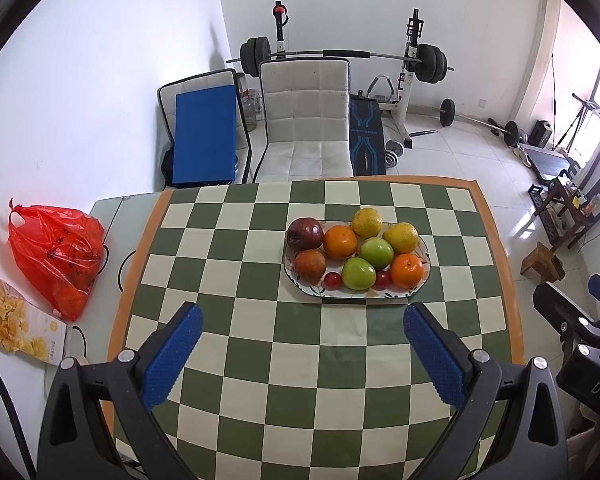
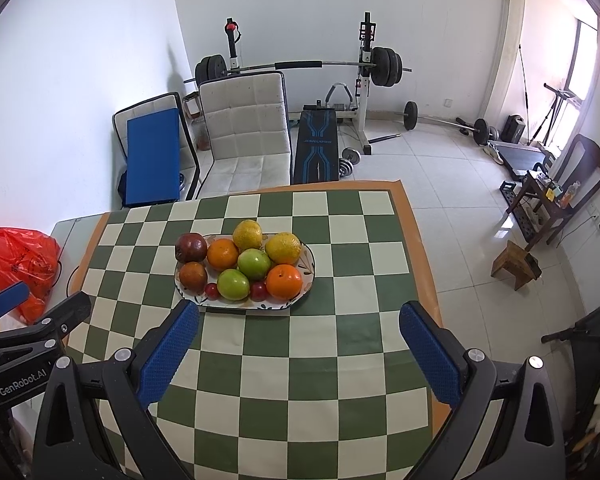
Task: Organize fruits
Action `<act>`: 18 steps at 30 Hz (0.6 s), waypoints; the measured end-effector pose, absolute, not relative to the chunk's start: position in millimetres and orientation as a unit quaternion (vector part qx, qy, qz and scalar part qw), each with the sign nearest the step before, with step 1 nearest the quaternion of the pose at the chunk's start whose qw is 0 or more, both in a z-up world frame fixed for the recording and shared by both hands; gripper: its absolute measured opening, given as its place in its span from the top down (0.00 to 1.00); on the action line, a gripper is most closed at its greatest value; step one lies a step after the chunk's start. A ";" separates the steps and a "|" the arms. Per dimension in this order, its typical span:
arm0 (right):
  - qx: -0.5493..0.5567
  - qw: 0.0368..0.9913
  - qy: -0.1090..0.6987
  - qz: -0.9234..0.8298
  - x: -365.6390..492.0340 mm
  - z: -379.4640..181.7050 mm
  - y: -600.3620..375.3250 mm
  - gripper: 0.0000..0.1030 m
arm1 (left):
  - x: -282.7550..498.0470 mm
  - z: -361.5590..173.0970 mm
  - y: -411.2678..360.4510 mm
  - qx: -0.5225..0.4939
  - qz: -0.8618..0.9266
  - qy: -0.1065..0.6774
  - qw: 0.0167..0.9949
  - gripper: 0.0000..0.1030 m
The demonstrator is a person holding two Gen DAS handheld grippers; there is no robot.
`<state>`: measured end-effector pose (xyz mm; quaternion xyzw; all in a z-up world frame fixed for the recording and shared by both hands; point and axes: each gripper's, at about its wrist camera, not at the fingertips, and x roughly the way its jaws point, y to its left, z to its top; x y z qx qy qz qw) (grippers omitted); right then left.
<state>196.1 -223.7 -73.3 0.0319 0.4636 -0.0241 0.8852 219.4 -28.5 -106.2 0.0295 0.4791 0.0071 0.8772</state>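
Fruits (image 1: pixel 356 254) sat piled on the oval plate (image 1: pixel 425 258) mid checkered tablecloth (image 1: pixel 260 360); your left gripper (image 1: pixel 302 354) gaped wide, empty. Right view: your right gripper (image 2: pixel 299 354) was wide too, weight bench (image 2: pixel 316 148) behind the white chair (image 2: pixel 246 140).

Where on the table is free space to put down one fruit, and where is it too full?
Free: the checkered cloth between the plate and both open grippers, left gripper and right gripper; also the cloth beyond and either side of the plate. Crowded: the plate itself, and the table's left edge with the red bag and snack packet.
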 end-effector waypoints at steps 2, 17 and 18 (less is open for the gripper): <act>0.032 0.885 0.464 -0.024 195.3 -74.0 -223.9 0.01 | 220.6 -104.3 -31.2 0.030 0.006 0.479 0.877 0.00; 0.035 0.886 0.462 -0.025 194.2 -70.8 -224.2 0.01 | 222.9 -98.6 -36.9 0.030 0.003 0.475 0.879 0.00; 0.034 0.886 0.462 -0.025 194.8 -70.2 -223.8 0.01 | 221.5 -99.8 -35.3 0.030 0.003 0.475 0.879 0.00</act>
